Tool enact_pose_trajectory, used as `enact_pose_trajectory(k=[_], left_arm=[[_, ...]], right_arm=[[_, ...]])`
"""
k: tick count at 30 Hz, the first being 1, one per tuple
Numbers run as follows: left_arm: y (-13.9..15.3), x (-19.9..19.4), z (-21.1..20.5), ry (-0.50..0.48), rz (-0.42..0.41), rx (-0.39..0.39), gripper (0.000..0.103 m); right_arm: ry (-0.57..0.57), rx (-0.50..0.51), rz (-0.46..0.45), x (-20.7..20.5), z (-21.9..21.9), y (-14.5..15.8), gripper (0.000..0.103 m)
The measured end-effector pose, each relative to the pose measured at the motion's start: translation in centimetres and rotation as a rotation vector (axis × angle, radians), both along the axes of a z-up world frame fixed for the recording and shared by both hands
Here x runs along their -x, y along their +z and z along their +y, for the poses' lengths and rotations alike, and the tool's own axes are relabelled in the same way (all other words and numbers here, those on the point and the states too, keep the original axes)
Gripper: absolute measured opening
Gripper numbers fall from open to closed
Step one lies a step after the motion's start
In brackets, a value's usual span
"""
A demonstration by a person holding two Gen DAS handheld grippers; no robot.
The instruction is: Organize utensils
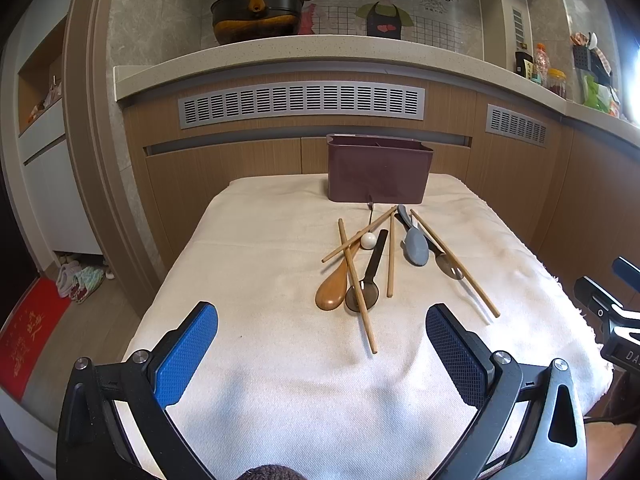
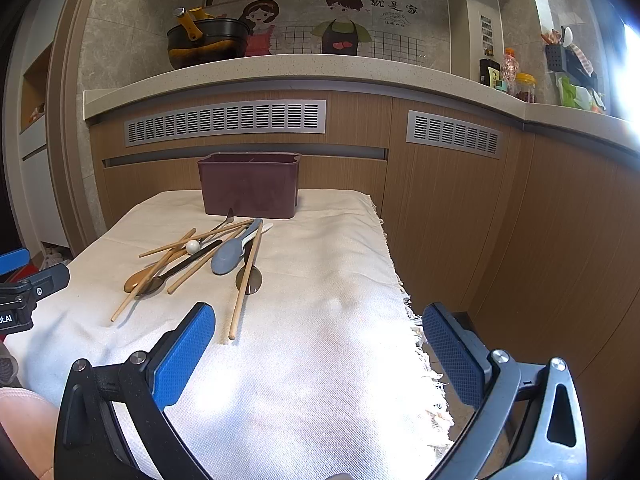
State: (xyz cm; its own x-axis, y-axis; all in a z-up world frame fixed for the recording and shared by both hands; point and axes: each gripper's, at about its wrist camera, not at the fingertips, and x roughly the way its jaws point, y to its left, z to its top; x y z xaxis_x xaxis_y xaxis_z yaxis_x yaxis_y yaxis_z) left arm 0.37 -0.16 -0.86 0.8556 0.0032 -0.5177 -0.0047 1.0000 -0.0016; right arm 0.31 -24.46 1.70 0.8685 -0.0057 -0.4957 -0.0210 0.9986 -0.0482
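A heap of utensils lies on a white cloth (image 1: 280,360): several wooden chopsticks (image 1: 357,286), a wooden spoon (image 1: 332,294), a dark spoon (image 1: 366,286), a grey spoon (image 1: 414,246), a clear spoon (image 1: 448,266) and a white-ball-ended piece (image 1: 368,240). A maroon utensil box (image 1: 378,174) stands behind them, empty as far as I see. The heap (image 2: 200,256) and box (image 2: 250,188) also show in the right wrist view. My left gripper (image 1: 320,356) is open and empty, short of the heap. My right gripper (image 2: 318,356) is open and empty, right of the heap.
The cloth-covered table (image 2: 340,360) has a fringed right edge (image 2: 416,332). Wooden cabinets with vents (image 1: 302,104) stand close behind. A counter (image 1: 320,52) above holds a pot (image 1: 256,20) and jars (image 1: 556,82). A red mat (image 1: 28,340) lies on the floor at the left.
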Motion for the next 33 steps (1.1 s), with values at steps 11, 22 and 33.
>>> enact_pose_trajectory(k=[11,22,33], left_arm=[[-0.1,-0.1,-0.1,0.000,0.005,-0.003,0.103],[0.0,0.0,0.0,0.003,0.001,-0.012,0.103],[0.3,-1.4,0.2,-0.031,0.047,0.004,0.103]], right_arm=[[0.000,0.000,0.000,0.0,-0.1,0.0,0.103],[0.001,-0.001,0.001,0.0,-0.1,0.1,0.103],[0.000,0.027,-0.017,-1.3,0.2,0.2,0.103]])
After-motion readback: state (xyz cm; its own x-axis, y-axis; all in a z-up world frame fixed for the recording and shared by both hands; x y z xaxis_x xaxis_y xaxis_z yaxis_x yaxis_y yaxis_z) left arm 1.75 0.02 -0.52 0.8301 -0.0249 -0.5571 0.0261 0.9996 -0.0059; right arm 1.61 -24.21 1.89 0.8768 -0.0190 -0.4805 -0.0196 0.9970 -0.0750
